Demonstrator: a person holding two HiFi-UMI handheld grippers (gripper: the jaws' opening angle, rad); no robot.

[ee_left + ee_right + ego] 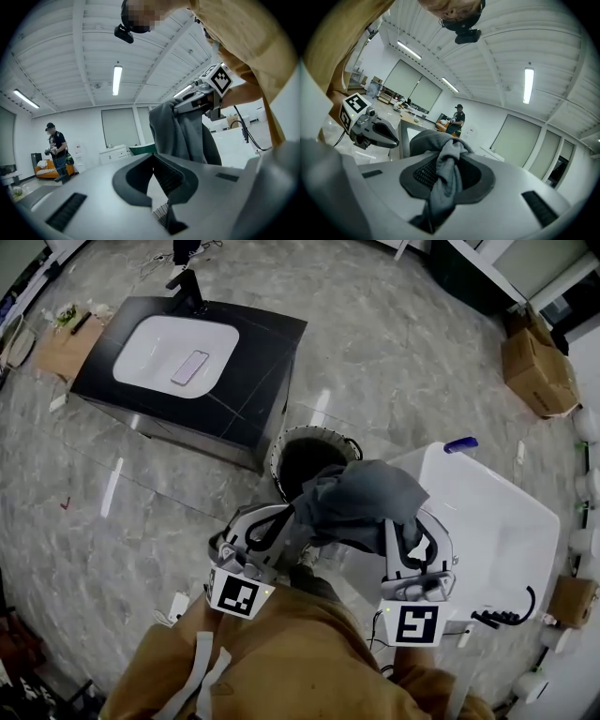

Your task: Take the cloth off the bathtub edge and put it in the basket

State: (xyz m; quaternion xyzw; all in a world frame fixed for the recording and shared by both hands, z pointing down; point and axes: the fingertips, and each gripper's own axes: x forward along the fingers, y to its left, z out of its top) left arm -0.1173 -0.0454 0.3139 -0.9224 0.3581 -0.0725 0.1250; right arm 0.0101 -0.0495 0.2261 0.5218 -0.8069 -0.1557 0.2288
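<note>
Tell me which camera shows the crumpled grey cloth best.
The head view: the whole crumpled grey cloth shows, bunched at the right gripper beside the dark round basket. The right gripper view shows only the strip pinched between its jaws; the left gripper view shows folds hanging from the right gripper.

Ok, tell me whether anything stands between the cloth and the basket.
Nothing visible does. The cloth hangs bunched in the right gripper and overlaps the rim of the basket in the head view. The basket's dark mouth is uncovered. The left gripper sits beside the cloth, not over the opening.
</note>
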